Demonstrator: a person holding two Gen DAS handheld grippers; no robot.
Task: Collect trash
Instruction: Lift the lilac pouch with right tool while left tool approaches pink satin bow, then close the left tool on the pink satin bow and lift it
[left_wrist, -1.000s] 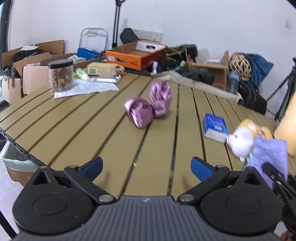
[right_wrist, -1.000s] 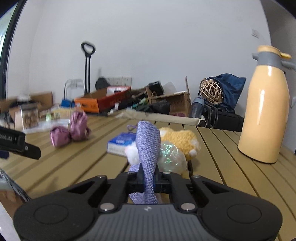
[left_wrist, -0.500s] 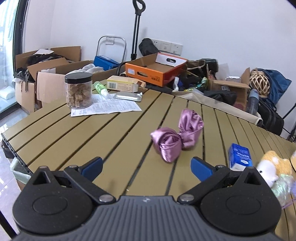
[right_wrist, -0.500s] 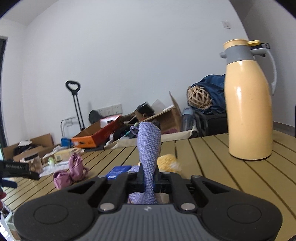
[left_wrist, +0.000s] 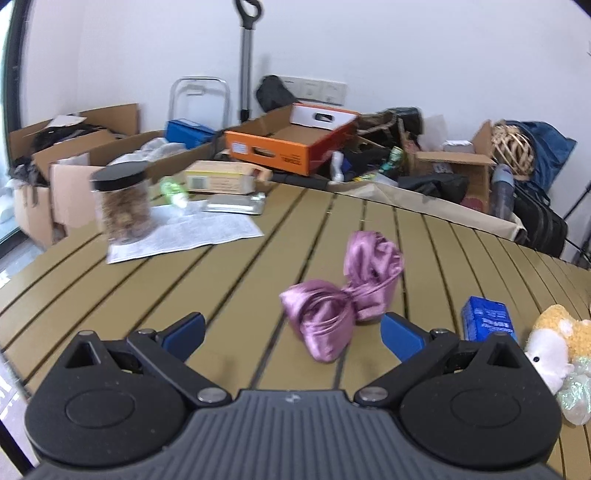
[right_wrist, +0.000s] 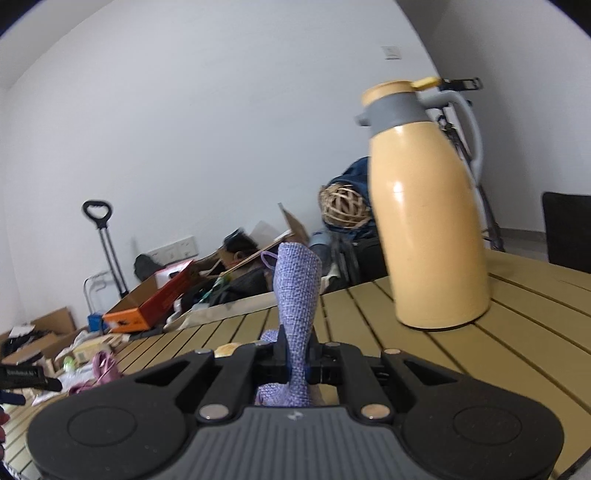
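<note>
On my slatted table (left_wrist: 229, 280) the yellow jug (right_wrist: 428, 221) now leans, my right view having rolled. My right gripper (right_wrist: 297, 363) stays clenched on the purple woven pouch (right_wrist: 297, 291). My left gripper (left_wrist: 291, 330), jaws released, has drawn nearer the pink satin bow (left_wrist: 343, 306).

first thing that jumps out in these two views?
In the right wrist view, the right hand-held gripper is shut on a lavender woven cloth standing up dead centre, with a tall yellow thermos jug on the slatted table just right of it. In the left wrist view, a shiny purple satin bundle lies ahead of the open left hand-held gripper.
</note>
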